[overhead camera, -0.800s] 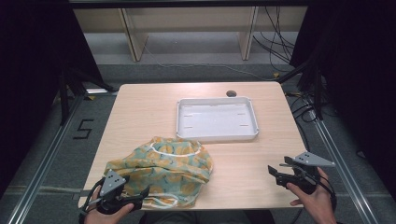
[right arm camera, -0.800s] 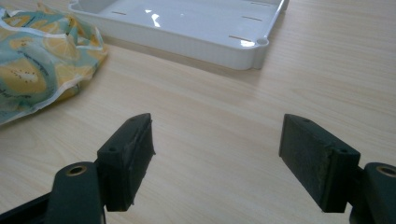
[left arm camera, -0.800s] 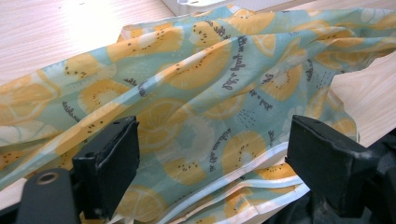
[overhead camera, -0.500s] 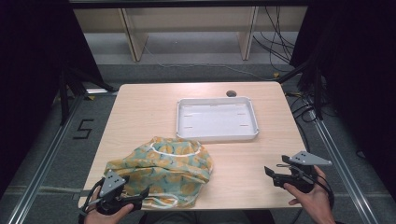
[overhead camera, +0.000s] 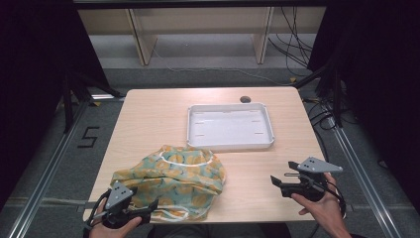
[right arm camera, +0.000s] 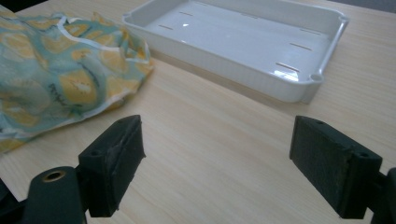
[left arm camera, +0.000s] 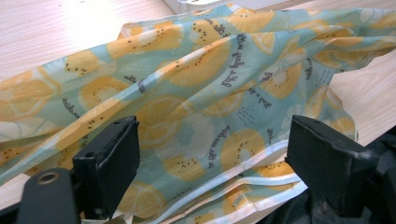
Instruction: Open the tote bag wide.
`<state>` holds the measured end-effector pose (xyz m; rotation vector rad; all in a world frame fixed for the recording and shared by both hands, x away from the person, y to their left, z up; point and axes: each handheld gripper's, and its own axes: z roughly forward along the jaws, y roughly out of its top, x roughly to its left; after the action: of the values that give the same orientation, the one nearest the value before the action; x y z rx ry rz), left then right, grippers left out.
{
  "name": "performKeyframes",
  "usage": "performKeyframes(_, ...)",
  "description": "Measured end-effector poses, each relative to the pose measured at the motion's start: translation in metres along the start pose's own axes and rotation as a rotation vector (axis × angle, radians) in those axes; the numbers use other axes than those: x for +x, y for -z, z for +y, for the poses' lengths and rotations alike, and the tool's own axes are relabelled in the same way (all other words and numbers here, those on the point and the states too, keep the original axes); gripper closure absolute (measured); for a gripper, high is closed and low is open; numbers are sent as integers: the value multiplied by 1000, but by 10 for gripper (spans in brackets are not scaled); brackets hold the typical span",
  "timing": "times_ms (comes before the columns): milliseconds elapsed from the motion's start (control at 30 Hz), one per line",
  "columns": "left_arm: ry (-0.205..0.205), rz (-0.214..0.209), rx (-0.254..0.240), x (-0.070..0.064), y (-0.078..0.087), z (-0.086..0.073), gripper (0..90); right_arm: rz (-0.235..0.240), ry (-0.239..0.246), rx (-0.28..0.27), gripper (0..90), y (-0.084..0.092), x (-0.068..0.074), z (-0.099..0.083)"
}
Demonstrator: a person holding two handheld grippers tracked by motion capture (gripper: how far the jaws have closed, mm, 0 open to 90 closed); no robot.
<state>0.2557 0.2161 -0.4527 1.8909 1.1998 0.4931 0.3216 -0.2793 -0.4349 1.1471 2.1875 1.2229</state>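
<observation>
A crumpled teal cloth with a yellow citrus print and white trim [overhead camera: 173, 178] lies at the front left of the wooden table. My left gripper [overhead camera: 151, 208] is at its near edge, open, with the cloth [left arm camera: 210, 70] spread between and beyond the jaws [left arm camera: 212, 154]; nothing is pinched. A white empty tray [overhead camera: 230, 145] sits at the table's middle right. My right gripper [overhead camera: 276, 182] hovers open over bare wood at the front right, pointing left. In the right gripper view [right arm camera: 219, 154] the tray [right arm camera: 233, 70] is ahead and the cloth [right arm camera: 51, 79] to the left.
A dark round hole [overhead camera: 245, 99] marks the table behind the tray. Bare wood stretches between the cloth and my right gripper and across the far left. Cables [overhead camera: 297, 54] trail on the floor at the back right, and a "5" mark [overhead camera: 89, 136] is on the floor at left.
My right gripper has drifted a little to the left, toward the cloth. The left gripper and the cloth have barely moved.
</observation>
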Motion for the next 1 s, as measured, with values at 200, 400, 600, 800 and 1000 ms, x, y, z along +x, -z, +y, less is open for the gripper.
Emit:
performKeyframes(200,-4,0,1,0,0,0,172,103,112,31,254,-19,25,12)
performKeyframes(400,1,-4,-4,-1,1,0,175,209,182,44,276,-38,55,24)
performKeyframes(600,-2,-4,0,-1,2,0,185,288,243,51,301,-54,78,32)
performKeyframes(800,4,-5,-3,-2,2,0,188,370,295,70,332,-69,101,39)
performKeyframes(1000,-5,-7,4,-2,3,0,188,409,325,88,339,-80,116,42)
